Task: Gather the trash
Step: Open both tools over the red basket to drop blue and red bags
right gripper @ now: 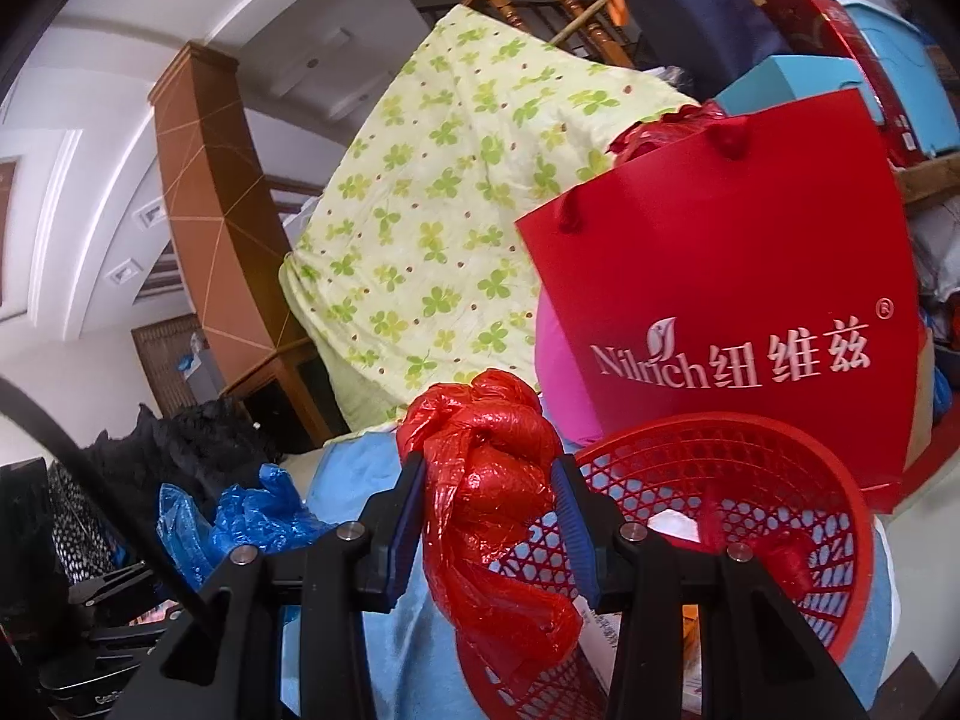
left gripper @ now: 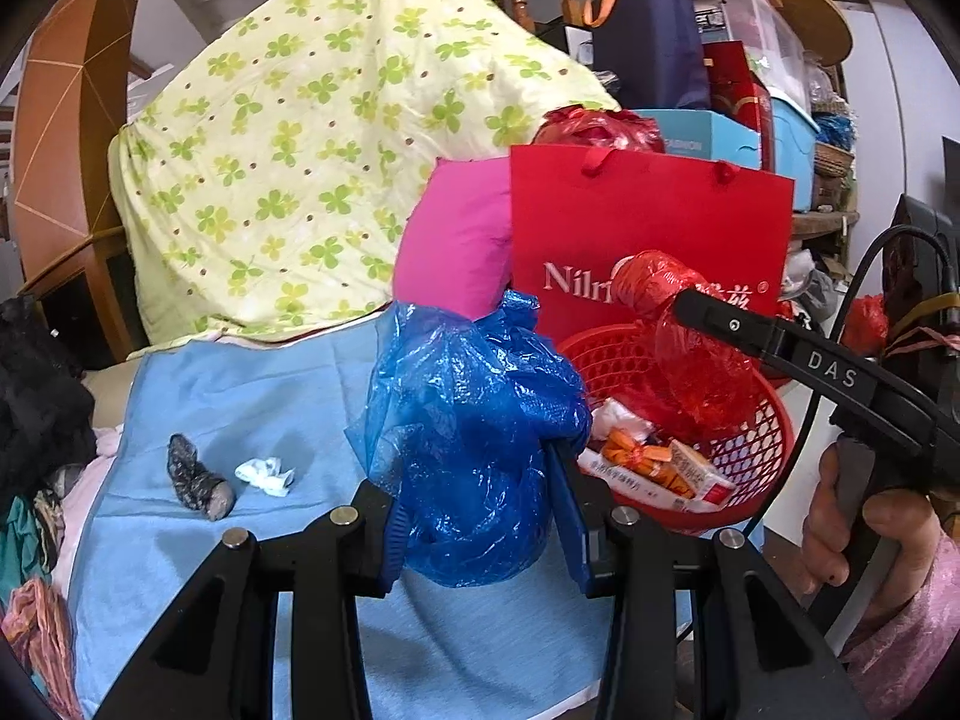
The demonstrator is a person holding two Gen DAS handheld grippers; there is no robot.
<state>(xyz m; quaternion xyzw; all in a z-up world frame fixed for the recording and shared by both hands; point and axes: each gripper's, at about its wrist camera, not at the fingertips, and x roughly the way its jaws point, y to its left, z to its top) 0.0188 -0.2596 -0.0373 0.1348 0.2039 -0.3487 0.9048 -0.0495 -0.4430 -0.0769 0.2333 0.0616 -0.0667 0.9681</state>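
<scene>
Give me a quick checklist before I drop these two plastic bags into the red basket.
1. Right gripper has hold of the red plastic bag: ok, both pads press into it.
2. Left gripper has hold of the blue plastic bag: ok, clamped between the fingers.
3. Red bag is over the red basket: ok, it hangs above the near rim.
4. Blue bag is over the basket: not ok, it sits beside the rim, above the light blue cloth.
5. Room in the basket: ok, boxes and wrappers cover only the bottom.
6. Trash left on the cloth: not ok, a crumpled white tissue and a dark wrapped lump remain.
</scene>
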